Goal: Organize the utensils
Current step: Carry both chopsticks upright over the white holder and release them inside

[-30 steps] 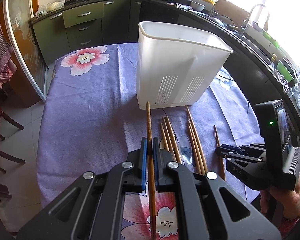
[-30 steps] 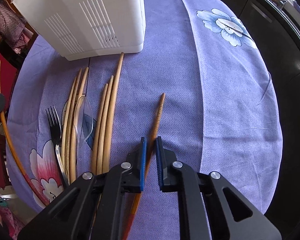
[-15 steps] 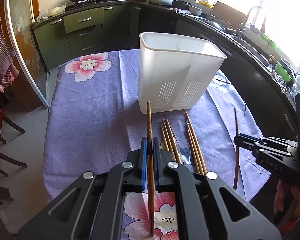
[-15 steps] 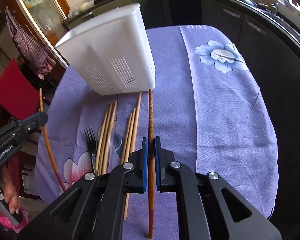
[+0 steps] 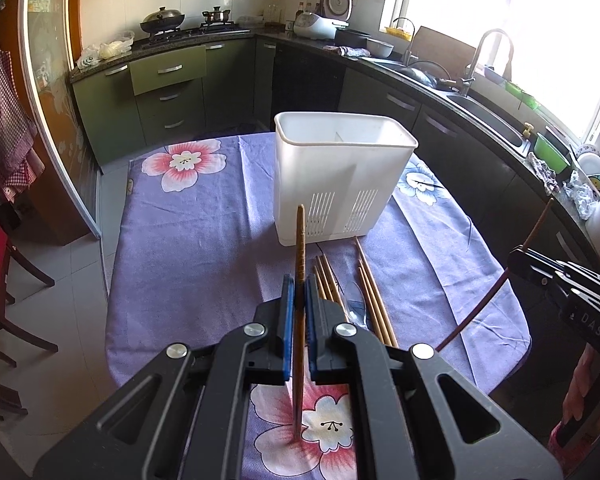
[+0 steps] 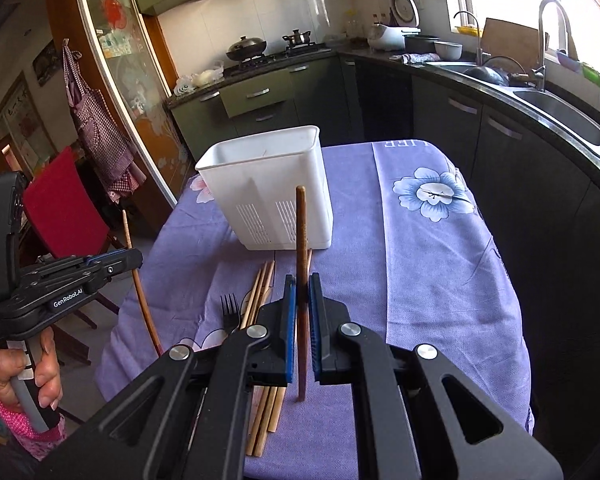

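My left gripper [image 5: 299, 280] is shut on a dark wooden chopstick [image 5: 300, 236], held above the table and pointing at the white slotted utensil holder [image 5: 340, 176]. My right gripper [image 6: 302, 280] is shut on a second dark chopstick [image 6: 301, 232], also lifted and aimed at the holder [image 6: 272, 188]. Each gripper shows in the other's view, the right gripper [image 5: 518, 258] at the right and the left gripper [image 6: 134, 258] at the left. Several pale chopsticks [image 5: 372, 292], a clear spoon [image 5: 354, 304] and a black fork [image 6: 230, 312] lie on the cloth in front of the holder.
The purple flowered tablecloth [image 5: 188, 248] covers a small table. A red chair [image 6: 64, 208] stands off its left side. Dark kitchen cabinets and a counter with a sink [image 6: 556, 112] run behind and along the right. A hand [image 6: 44, 364] grips the left tool's handle.
The right gripper closed on its chopstick, lifted it off the cloth and tilted upward. The left gripper rose a little with its chopstick. Both views now show more of the kitchen.
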Demonstrator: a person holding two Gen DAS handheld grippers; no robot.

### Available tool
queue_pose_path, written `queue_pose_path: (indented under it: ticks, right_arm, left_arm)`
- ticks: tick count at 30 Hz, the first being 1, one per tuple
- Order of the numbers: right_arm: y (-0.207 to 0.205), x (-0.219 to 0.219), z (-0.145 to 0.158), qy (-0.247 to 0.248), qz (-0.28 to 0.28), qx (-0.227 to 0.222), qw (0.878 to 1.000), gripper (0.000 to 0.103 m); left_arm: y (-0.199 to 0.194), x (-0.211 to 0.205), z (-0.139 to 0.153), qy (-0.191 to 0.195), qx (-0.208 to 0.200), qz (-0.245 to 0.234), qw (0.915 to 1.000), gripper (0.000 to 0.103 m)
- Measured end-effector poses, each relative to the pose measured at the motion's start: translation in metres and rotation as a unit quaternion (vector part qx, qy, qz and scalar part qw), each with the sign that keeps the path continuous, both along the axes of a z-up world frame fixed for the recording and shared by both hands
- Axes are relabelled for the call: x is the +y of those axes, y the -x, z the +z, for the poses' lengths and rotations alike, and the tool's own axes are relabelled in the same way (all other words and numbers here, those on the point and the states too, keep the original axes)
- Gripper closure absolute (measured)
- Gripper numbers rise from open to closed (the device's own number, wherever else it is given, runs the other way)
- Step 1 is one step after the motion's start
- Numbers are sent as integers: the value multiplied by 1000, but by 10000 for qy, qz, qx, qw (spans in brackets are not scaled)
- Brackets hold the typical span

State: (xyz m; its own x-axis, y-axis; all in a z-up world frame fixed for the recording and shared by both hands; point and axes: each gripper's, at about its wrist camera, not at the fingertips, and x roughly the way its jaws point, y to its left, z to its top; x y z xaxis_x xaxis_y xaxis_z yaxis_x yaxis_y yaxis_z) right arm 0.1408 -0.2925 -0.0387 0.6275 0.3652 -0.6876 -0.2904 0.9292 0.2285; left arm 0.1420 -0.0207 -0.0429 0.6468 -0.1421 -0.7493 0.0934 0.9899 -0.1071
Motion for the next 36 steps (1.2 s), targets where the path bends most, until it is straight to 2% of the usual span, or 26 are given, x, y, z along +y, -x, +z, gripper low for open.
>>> queue_pose_path:
  ticks: [13,23,28,36]
  right_arm:
    - [9,-5,30,-155,135,-328,9993,96]
    - [-12,-1,69,-225,336,-485,9980,96]
    - [-29,3,99,-254,458,-619,9967,96]
    - [-61,7,170,-362,411,-1136,9920,96]
  left_arm:
    - [12,4,33,16,-406,19,9992,97]
    - [-3,-1,74,37,-545,-130,9984,97]
    - [-11,-5,101,6,-654,-225,9976,97]
    - [-32,-7,154,109,-961,-288,9949,97]
